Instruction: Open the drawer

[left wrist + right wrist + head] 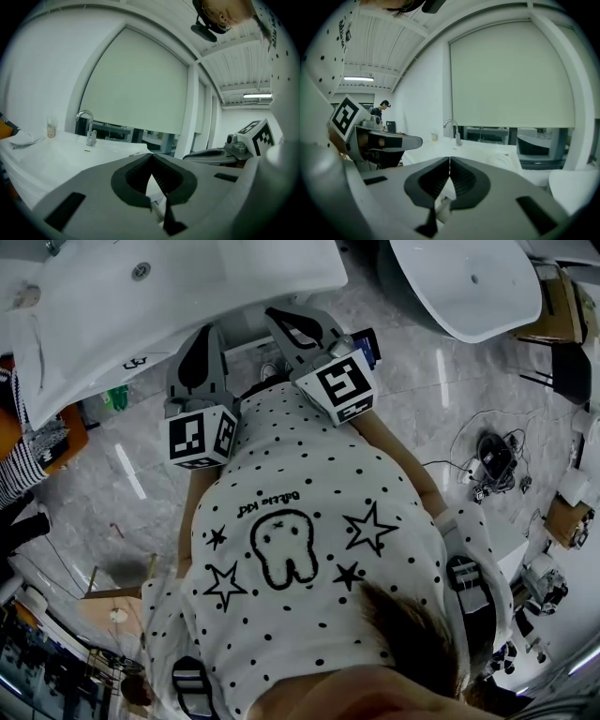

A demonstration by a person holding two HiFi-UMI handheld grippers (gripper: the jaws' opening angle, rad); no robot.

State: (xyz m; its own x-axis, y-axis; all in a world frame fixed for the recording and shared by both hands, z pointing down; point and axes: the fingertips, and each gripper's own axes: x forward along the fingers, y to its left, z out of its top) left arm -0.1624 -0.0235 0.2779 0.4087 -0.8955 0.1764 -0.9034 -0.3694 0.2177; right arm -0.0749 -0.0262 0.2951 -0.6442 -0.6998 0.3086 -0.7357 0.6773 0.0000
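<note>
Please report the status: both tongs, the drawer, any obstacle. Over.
Left tongs shut, empty. Right tongs shut, empty. Both near the front edge of the sink. Drawer not in view; no obstacle seen.

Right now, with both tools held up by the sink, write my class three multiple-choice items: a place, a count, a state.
1. Where does the faucet stand? A on the white sink counter; B on the floor; C on a chair.
2. How many marker cubes show in the head view? A one; B two; C four.
3. The left tool: how do its jaws stand? A wide apart; B shut on a cup; C shut, empty.
Answers: A, its base meets the counter. B, one per tool. C, pads meet with nothing between.
</note>
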